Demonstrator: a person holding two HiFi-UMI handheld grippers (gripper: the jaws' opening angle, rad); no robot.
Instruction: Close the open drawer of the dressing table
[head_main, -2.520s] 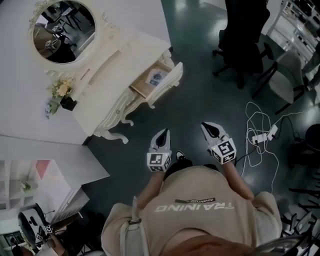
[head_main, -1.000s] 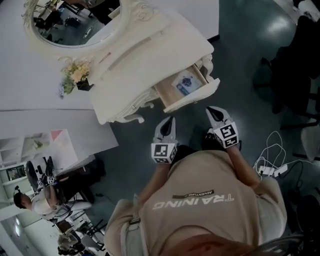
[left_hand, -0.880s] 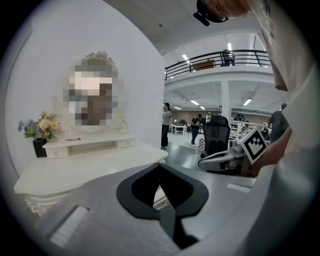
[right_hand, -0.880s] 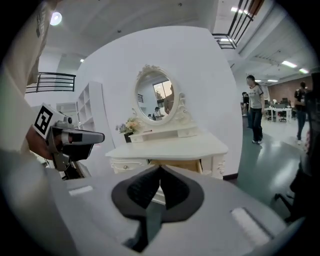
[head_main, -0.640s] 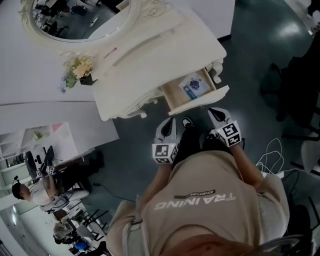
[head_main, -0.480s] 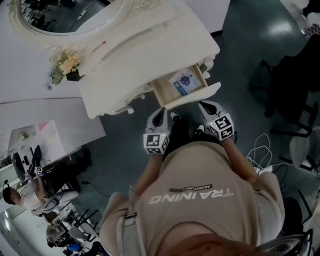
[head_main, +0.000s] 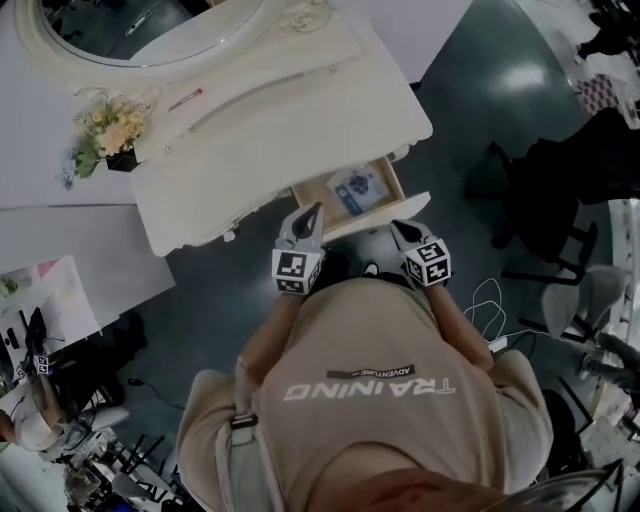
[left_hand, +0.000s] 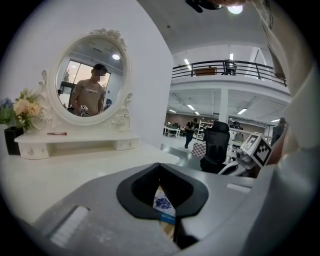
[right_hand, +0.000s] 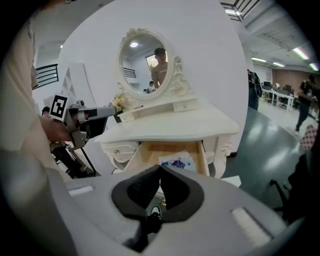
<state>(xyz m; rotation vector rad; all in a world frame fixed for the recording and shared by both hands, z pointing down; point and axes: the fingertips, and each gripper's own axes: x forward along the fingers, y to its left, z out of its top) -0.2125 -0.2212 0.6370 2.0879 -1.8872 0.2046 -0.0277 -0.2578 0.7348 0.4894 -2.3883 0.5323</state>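
1. Nearest, the person's beige shirt (head_main: 370, 385) filled the bottom of the head view, and both arms reached forward from it.
2. The left gripper (head_main: 313, 209) was clenched and held nothing. Its tip lay over the left front corner of the drawer (head_main: 320, 190), but I could not tell if it touched.
3. The right gripper (head_main: 396, 226) was also closed tight and empty. Its tip was just before the white front of the drawer, near the right end.
4. The drawer stood pulled out from under the right part of the table (head_main: 290, 120). Its inside was bare wood, and a printed paper (head_main: 357, 188) lay flat in it.
5. The table top was mostly bare. On the low shelf at the back lay a thin red stick (head_main: 186, 98). Flowers (head_main: 108, 130) in a dark pot stood at the left end, and the oval mirror (head_main: 140, 25) rose behind.
6. A white desk (head_main: 60, 225) stood just left of the table.
7. To the right, well apart on the dark floor (head_main: 470, 80), there was a black chair (head_main: 545, 180). White cables (head_main: 487, 300) lay on the floor beside the person's right arm.
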